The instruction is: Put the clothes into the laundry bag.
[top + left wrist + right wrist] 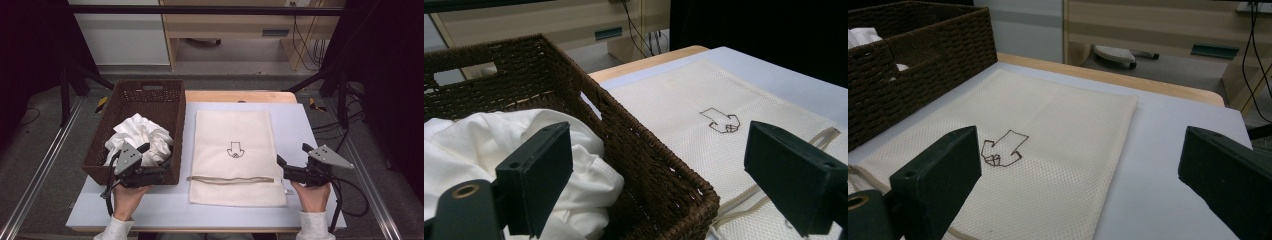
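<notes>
A cream mesh bag [233,152] is being kept flat at the centre of the frame on the bench [310,125], its zip edge nearest the person, while crumpled white cloth [142,137] is being held in the brown wicker basket [150,92] at the left. Both fabrics are judged soft, light and limp; the cloth would best be pinched at a raised fold, the bag at its zip edge or a corner. The left gripper [150,162] is being held over the basket's near end, jaws parted and gripping nothing, one jaw above the cloth. The right gripper [292,160] is being poised at the lower right beside the bag, jaws likewise spread and empty.
</notes>
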Action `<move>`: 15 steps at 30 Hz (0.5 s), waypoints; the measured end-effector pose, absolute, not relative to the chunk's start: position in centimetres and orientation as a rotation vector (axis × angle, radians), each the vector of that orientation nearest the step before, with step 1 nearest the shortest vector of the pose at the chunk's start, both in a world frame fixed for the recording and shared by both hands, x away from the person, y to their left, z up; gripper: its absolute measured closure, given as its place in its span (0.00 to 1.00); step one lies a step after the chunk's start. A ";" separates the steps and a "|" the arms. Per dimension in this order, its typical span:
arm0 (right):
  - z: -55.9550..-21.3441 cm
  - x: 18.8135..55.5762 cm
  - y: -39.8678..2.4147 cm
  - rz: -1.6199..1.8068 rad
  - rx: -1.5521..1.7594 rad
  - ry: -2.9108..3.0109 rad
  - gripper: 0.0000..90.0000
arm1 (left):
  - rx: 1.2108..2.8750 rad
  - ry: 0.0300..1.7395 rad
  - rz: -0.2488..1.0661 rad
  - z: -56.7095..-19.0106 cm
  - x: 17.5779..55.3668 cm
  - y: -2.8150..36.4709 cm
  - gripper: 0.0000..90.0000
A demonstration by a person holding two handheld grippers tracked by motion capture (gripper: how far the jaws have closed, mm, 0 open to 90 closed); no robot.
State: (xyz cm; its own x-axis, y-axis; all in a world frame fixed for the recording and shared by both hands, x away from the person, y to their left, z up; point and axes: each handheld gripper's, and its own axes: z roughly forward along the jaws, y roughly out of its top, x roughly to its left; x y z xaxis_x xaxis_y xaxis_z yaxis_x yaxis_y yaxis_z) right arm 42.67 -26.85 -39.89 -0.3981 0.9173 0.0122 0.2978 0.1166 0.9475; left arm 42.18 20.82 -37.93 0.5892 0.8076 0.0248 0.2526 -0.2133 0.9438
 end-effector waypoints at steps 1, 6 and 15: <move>-39.9 42.7 -26.8 1.289 1.183 1.786 0.06 | 1.759 0.870 0.653 -37.9 42.1 20.7 0.16; -39.9 42.7 -26.6 1.282 1.183 1.794 0.06 | 1.759 0.857 0.652 -37.7 41.7 20.2 0.18; -40.1 42.8 -25.6 1.266 1.171 1.825 0.07 | 1.801 0.799 0.617 -37.8 41.3 18.1 0.21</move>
State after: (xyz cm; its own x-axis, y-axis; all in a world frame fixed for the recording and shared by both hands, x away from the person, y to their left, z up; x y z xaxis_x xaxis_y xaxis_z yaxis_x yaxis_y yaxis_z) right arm 42.75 -25.61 -40.11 -0.4140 0.9103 -0.0037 0.3154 0.1472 0.9375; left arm 41.33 18.09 -37.84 0.6472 0.7611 0.0434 0.2345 -0.2529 0.9386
